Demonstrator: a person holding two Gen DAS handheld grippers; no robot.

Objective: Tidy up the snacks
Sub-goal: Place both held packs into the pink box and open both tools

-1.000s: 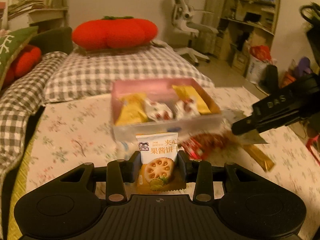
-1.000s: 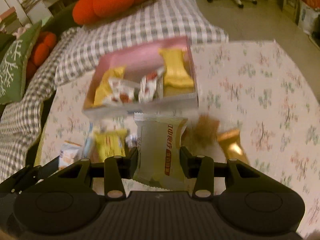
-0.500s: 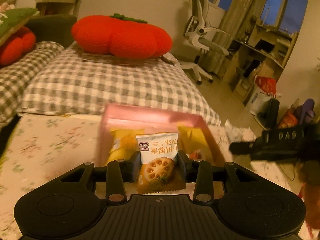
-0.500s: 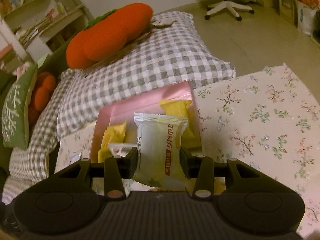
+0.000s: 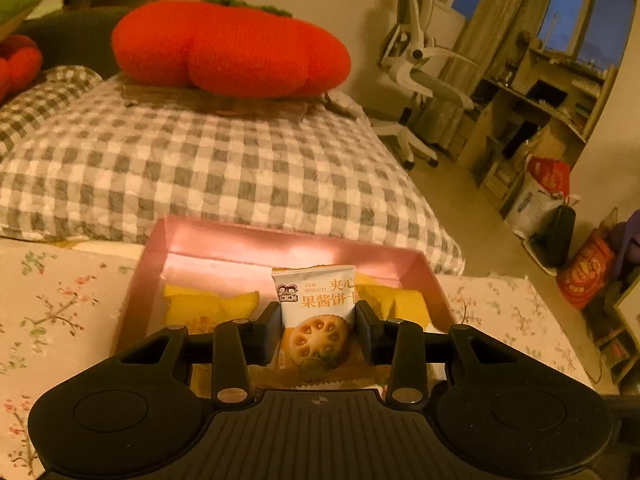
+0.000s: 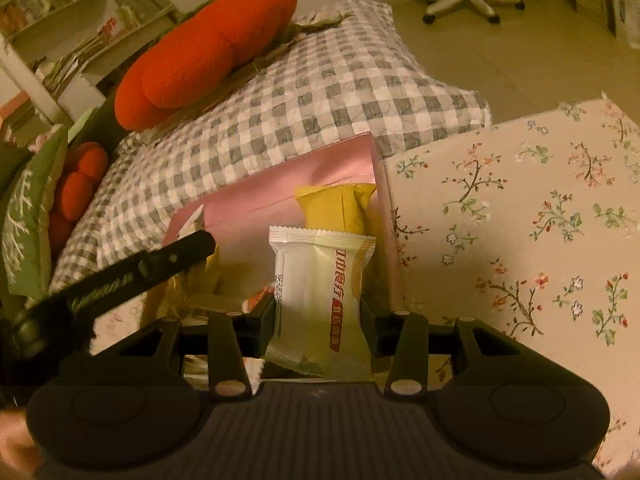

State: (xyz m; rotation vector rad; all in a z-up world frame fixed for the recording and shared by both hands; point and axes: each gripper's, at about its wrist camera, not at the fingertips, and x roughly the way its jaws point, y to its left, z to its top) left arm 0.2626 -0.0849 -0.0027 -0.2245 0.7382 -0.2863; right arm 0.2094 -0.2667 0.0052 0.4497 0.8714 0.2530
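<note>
A pink box sits on the floral cloth and holds yellow snack packets. My left gripper is shut on a white jam biscuit packet and holds it over the box's near side. My right gripper is shut on a pale snack packet with red lettering and holds it over the same pink box, near its right wall, in front of a yellow packet. The left gripper's finger shows at the left of the right wrist view.
The floral tablecloth stretches right of the box. Behind the box lies a grey checked cushion with a big orange persimmon pillow. A white office chair and shelves stand at the far right.
Both grippers have moved forward with their packets, from the loose snacks in front of the box to over the box itself. Both grips are unchanged.
</note>
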